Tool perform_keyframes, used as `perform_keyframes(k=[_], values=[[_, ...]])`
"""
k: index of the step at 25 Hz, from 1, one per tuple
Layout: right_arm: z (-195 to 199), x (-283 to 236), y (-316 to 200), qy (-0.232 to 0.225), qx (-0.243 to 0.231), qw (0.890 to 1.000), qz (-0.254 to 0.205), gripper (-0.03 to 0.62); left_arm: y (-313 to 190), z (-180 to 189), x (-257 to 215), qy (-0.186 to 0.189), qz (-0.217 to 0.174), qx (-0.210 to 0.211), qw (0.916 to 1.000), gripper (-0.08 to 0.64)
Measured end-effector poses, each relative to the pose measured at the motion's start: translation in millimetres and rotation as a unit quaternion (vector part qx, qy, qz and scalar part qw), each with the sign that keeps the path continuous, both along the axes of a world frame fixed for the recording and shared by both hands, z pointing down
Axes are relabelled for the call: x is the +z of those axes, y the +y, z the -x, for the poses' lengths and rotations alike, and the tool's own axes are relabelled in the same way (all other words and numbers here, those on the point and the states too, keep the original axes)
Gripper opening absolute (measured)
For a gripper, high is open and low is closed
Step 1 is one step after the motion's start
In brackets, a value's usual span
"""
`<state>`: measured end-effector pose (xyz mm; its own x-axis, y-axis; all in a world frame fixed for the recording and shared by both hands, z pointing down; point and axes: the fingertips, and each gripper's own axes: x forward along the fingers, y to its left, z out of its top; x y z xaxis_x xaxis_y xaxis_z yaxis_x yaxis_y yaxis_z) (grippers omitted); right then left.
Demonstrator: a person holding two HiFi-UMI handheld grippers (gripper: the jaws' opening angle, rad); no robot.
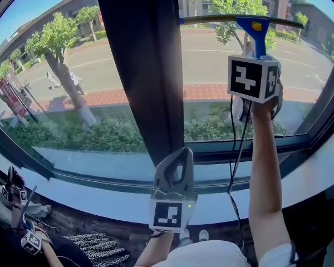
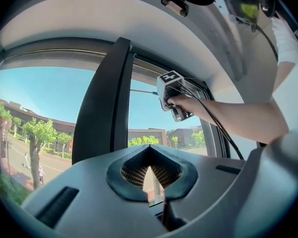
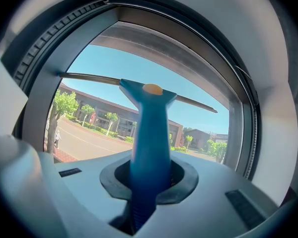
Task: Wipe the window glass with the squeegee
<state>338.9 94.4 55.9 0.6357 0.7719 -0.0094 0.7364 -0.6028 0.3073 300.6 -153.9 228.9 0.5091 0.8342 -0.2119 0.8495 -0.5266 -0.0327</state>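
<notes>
At the top of the right pane, the squeegee (image 1: 255,25) lies across the window glass (image 1: 211,71), right gripper (image 3: 149,175) clamped on its handle; wiping seems barely begun. Left gripper (image 2: 150,155) hangs low, jaws together, empty.

The squeegee (image 1: 255,33) is a blue plastic one with a little yellow dot near the head and a long thin dark blade. Its handle stands roughly upright, clamped in the right claw (image 3: 148,180). The blade runs nearly level across the top of the right-hand pane of the window glass (image 1: 211,60), reaching almost edge to edge. The glass itself looks clear, with a sunny street and trees showing through.
</notes>
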Motion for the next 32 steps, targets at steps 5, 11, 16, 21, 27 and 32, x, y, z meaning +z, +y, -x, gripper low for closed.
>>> perform_keyframes(k=[5,11,16,21,27,32], values=[[1,23,2,-0.009,0.003,1.0,-0.001,0.063,6,-3,12,-0.01,-0.006,0.004,0.9999,-0.009],[2,48,-4,-0.023,0.008,1.0,-0.007,0.063,9,-6,20,-0.02,-0.019,0.013,0.9995,-0.009],[4,78,-2,-0.025,0.011,0.999,-0.021,0.063,19,-5,34,-0.027,-0.029,0.017,0.9991,-0.009],[16,109,5,-0.031,0.013,0.999,-0.029,0.063,30,5,51,-0.035,-0.041,0.02,0.9983,-0.008],[23,147,6,-0.047,0.015,0.998,-0.041,0.063,40,12,66,-0.036,-0.052,0.03,0.9975,-0.009],[25,167,3,-0.057,0.018,0.997,-0.048,0.063,44,14,73,-0.038,-0.062,0.037,0.9967,-0.009]])
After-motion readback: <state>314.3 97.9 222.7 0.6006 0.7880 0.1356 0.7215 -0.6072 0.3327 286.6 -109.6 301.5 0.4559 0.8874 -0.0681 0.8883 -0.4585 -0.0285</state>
